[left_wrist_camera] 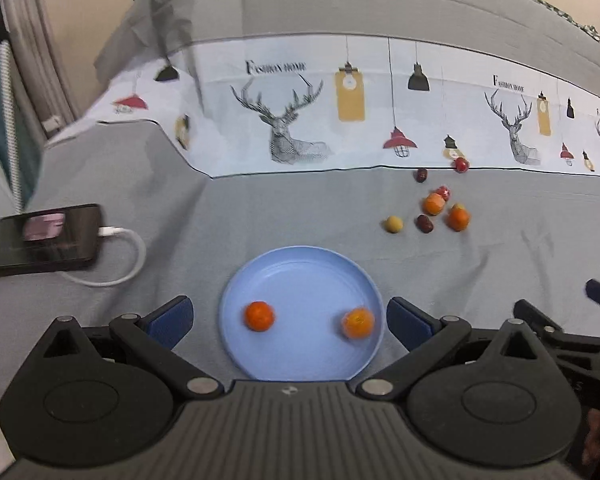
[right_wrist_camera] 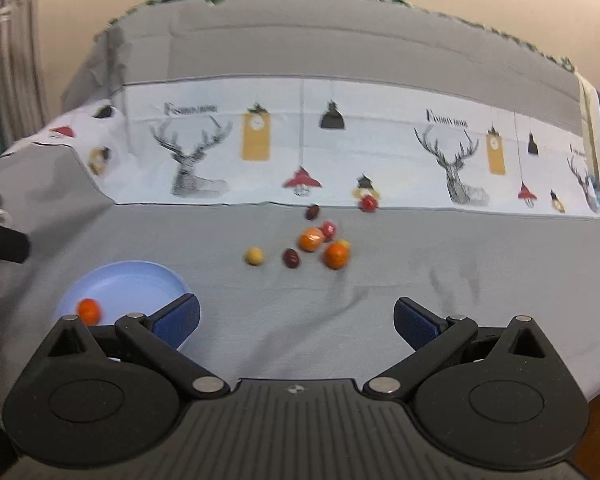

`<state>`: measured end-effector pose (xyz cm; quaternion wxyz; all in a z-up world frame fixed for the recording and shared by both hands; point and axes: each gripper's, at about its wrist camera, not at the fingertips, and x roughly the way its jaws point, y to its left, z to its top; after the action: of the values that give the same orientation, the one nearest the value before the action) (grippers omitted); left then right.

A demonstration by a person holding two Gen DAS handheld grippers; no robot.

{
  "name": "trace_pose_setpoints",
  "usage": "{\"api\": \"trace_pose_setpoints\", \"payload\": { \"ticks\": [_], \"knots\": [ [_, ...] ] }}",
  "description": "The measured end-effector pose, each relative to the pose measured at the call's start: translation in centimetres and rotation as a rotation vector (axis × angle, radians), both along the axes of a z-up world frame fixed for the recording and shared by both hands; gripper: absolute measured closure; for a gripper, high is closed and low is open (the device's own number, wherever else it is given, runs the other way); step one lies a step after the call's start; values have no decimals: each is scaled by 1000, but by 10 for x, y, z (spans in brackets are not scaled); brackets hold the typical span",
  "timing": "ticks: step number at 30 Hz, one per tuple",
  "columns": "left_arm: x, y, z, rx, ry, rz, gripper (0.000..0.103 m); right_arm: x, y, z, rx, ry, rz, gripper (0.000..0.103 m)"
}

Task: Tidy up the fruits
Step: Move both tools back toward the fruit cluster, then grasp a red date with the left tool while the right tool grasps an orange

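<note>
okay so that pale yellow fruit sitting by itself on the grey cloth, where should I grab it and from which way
Grip the pale yellow fruit across its widest middle, coming from above with the right gripper, whose jaws are already open. It looks round with no stem or handle, and it lies apart from the dark red fruit, so both its sides seem free for the jaws.

A home: printed cloth over a covered surface, curtain, charging phone
</note>
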<state>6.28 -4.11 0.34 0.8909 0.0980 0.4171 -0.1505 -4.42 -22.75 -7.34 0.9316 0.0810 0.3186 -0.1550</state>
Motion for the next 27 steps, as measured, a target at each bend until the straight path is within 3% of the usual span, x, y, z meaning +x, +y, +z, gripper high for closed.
{"api": "trace_pose_setpoints", "payload": {
  "ticks": [5, 9, 13, 16, 21, 22, 23, 24, 25, 26, 27],
  "knots": [
    [38, -49, -22, 39, 47, -40, 0, 38, -38, -31, -8, 10, -81, 1],
    [74, -95, -38, -3, 77, -104, 0, 76, -77, -68, 60, 18, -163, 1],
    [111, -145, -61, 23, 82, -180, 0, 117, -100, -110, 105, 34, -195, 1],
    [132, -173, -88, 50, 78, -271, 0, 145, -108, -137, 107, 39, -157, 1],
    [157, -208, -139, 163, 70, -427, 0, 177, -116, -163, 72, 91, -28, 6],
    [161, -213, -146, 171, 62, -469, 0, 183, -118, -167, 63, 103, -13, 13],
    [165, -221, -152, 181, 56, -513, 0, 186, -119, -169, 62, 113, 3, 35],
    [169, -228, -158, 190, 51, -552, 1, 188, -121, -171, 63, 113, 14, 49],
    [173, -235, -163, 194, 44, -588, 5, 188, -122, -170, 62, 95, 14, 57],
    [176, -242, -169, 195, 41, -624, 8, 187, -124, -169, 65, 94, 14, 72],
    [178, -248, -173, 195, 45, -653, 14, 187, -126, -169, 64, 88, 9, 79]
  ]
}}
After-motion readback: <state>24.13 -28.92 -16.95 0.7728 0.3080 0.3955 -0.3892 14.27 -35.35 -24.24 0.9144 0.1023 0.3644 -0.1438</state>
